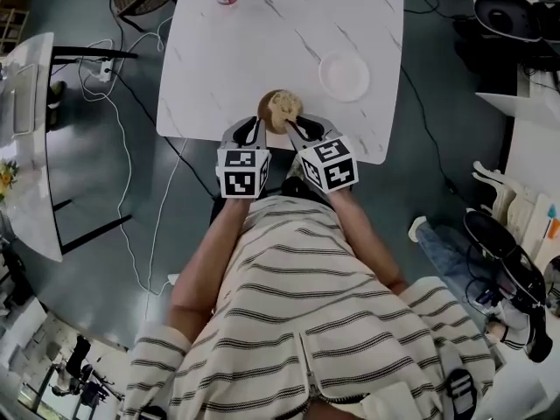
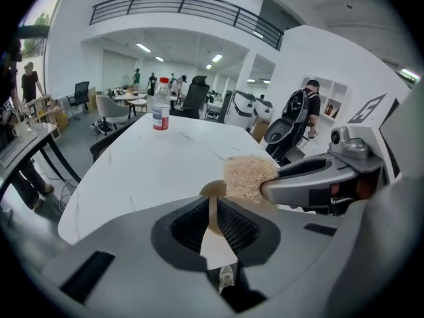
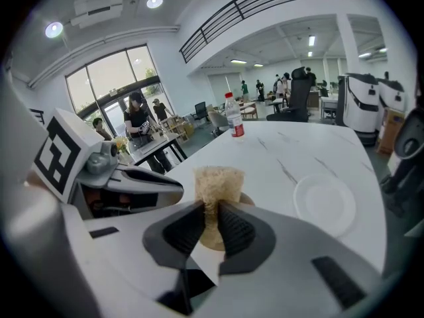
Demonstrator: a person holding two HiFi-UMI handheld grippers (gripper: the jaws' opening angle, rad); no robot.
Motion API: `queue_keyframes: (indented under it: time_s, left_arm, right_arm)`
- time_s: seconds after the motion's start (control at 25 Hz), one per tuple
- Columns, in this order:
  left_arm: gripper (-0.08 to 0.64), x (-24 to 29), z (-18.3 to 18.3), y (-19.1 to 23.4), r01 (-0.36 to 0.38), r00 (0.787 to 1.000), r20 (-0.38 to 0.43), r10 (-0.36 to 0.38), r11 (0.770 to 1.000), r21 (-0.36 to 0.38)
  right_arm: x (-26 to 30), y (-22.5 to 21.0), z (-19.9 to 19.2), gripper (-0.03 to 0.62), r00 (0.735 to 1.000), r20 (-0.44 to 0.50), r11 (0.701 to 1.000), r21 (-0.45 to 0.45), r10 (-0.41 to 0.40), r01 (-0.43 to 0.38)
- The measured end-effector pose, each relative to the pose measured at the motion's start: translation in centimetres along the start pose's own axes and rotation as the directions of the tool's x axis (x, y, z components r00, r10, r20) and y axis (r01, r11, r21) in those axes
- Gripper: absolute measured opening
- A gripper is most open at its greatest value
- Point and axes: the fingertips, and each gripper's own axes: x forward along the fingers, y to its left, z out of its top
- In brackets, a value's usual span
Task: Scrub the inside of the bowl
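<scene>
Left gripper (image 2: pixel 213 207): clenched on the thin rim of the brown bowl (image 2: pixel 210 191), with the wall edge-on between the 2 ribbed pads. Bowl wall is the only thing in the bite.

Right gripper (image 3: pixel 211 211): clenched on the tan fibrous scrubber (image 3: pixel 217 181). Jaws pinch its lower part and the upper part sticks out past the tips. Scrubber is down in the bowl opening. In the head view it covers most of the inside, leaving only a crescent of brown rim on the left.

The 2 grippers converge on the bowl from the near side, left one on the left of the rim and right one just beside it, tips close together. Marker cubes sit behind the jaws, facing up at the head camera.

Bowl is at the near edge of the white marbled desk (image 1: pixel 262 42), about mid-edge. Can't tell if the base is on the desk or lifted slightly.

White plate (image 1: pixel 344 75) is toward the near right corner, clear of the bowl and flat on the desk. Clear bottle (image 2: pixel 160 105) with a red cap and red label stands upright at the far edge, left of middle, well apart from the bowl.

Off the desk: white cables on the dark floor to the left. Open office behind, with chairs and several people standing.
</scene>
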Motion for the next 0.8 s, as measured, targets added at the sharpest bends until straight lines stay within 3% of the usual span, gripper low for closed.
queue_keyframes:
  time_s: [0.08,0.36,0.48,0.8]
  left_arm:
    - [0.053,0.4,-0.5,0.2,0.004,1.0,-0.026,-0.004,1.0,-0.013]
    - [0.057,1.7,-1.7,0.7,0.019,0.996,-0.081,-0.026,0.997,-0.081]
    - [0.057,2.2,-2.3,1.0,0.017,0.994,-0.1,-0.032,0.989,-0.146]
    - [0.057,3.2,-3.8,1.7,0.031,0.99,-0.119,-0.079,0.931,-0.363]
  right_arm:
    - [0.2,-0.1,0.0,0.064,1.0,-0.007,1.0,0.0,-0.003,0.003]
    - [0.8,-0.4,0.0,0.064,1.0,-0.016,1.0,0.005,-0.01,0.01]
    - [0.9,-0.4,-0.2,0.064,1.0,-0.021,1.0,0.006,-0.011,0.011]
    - [1.3,-0.5,-0.6,0.064,0.999,-0.032,1.0,0.014,-0.017,0.018]
